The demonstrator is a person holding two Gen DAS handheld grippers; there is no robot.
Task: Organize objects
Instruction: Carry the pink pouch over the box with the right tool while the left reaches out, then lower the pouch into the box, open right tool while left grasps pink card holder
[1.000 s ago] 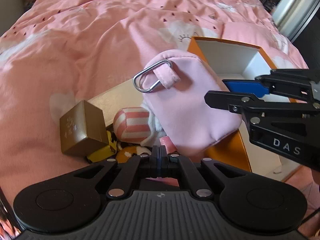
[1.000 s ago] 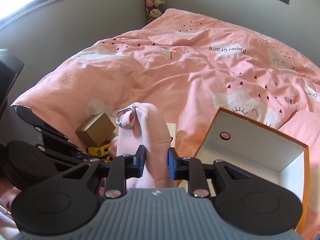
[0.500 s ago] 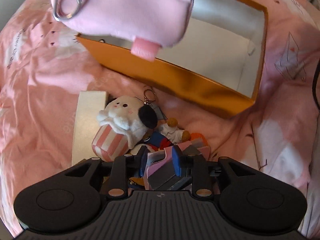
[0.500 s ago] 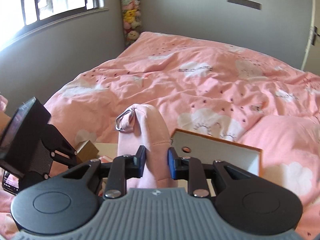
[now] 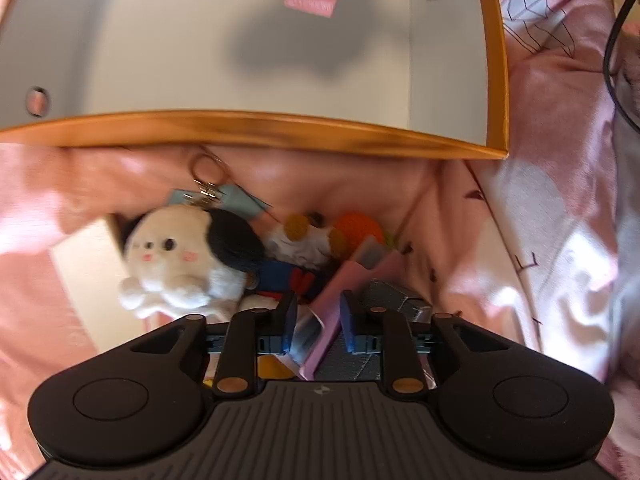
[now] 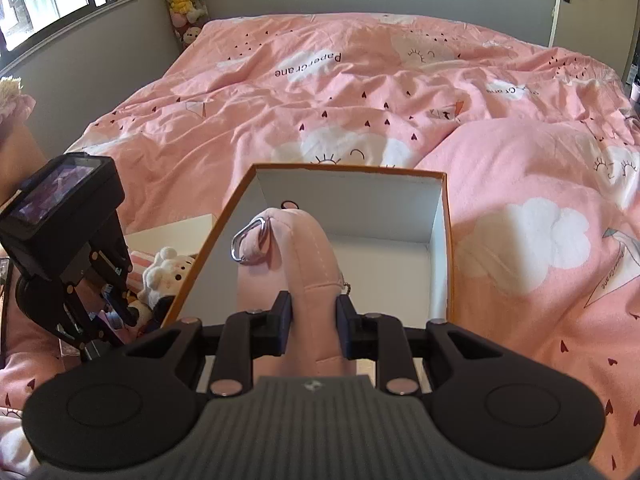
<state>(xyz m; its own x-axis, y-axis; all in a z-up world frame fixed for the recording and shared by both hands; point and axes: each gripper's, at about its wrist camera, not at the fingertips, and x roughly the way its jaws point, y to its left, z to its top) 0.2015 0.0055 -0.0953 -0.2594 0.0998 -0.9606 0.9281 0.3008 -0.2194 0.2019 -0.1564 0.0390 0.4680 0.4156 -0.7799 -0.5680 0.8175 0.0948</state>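
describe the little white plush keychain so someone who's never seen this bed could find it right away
Find the orange box on the pink bed. A pile of small toys lies just outside its long wall. The white plush keychain is the one with pink cheeks, one black ear and a metal ring.

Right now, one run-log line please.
right gripper: shut on pink pouch, over orange box | left gripper: open, over toys

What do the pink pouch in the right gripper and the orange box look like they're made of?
Pink pouch: soft matte fabric with visible stitching, dented between the right gripper fingers; its clip ring looks like shiny metal. Orange box: probably stiff cardboard, thin straight walls, matte white inside.
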